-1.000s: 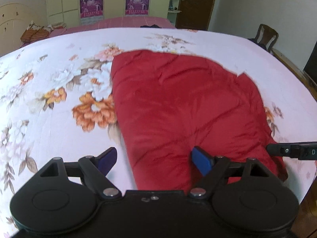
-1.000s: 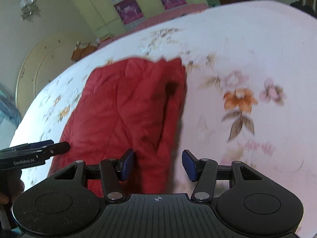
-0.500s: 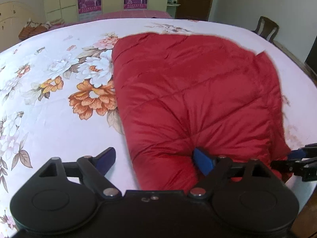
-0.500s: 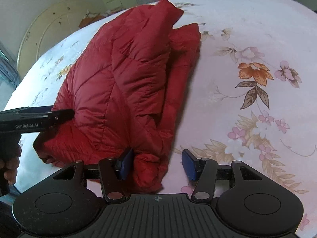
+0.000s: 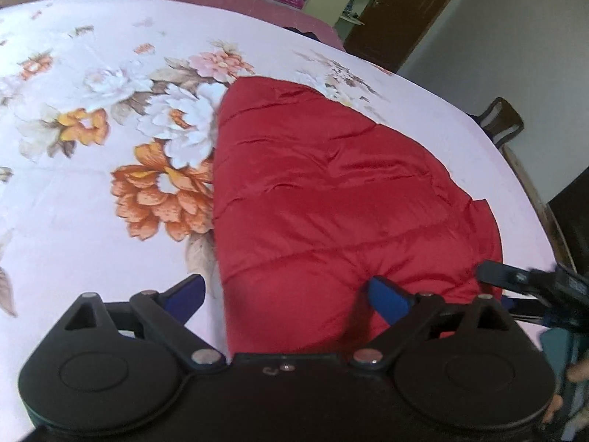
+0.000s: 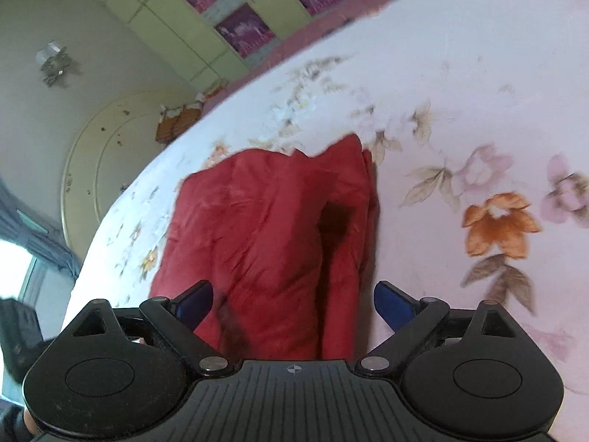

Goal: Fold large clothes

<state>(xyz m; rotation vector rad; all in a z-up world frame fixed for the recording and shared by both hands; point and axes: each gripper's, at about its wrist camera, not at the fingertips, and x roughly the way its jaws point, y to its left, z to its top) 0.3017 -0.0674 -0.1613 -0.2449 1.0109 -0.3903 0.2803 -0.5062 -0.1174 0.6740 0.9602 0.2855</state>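
Note:
A red quilted jacket (image 5: 331,199) lies folded on the floral bedsheet (image 5: 73,184); it also shows in the right wrist view (image 6: 265,235). My left gripper (image 5: 285,294) is open, its blue fingers (image 5: 386,294) astride the jacket's near left corner. My right gripper (image 6: 292,302) is open, its fingers astride the jacket's near right edge. The right gripper's tips also show in the left wrist view (image 5: 515,280) at the jacket's right corner. Neither gripper holds anything.
The bed fills both views, with its wooden edge (image 5: 541,206) on the right. A chair (image 5: 500,121) and a brown door (image 5: 397,11) stand beyond it. Cupboards with purple posters (image 6: 243,33) and a round headboard (image 6: 106,169) lie at the far end.
Both grippers have pulled back and tilted up from the jacket. The right gripper's jaws have spread wider. The jacket lies flatter than half a second ago.

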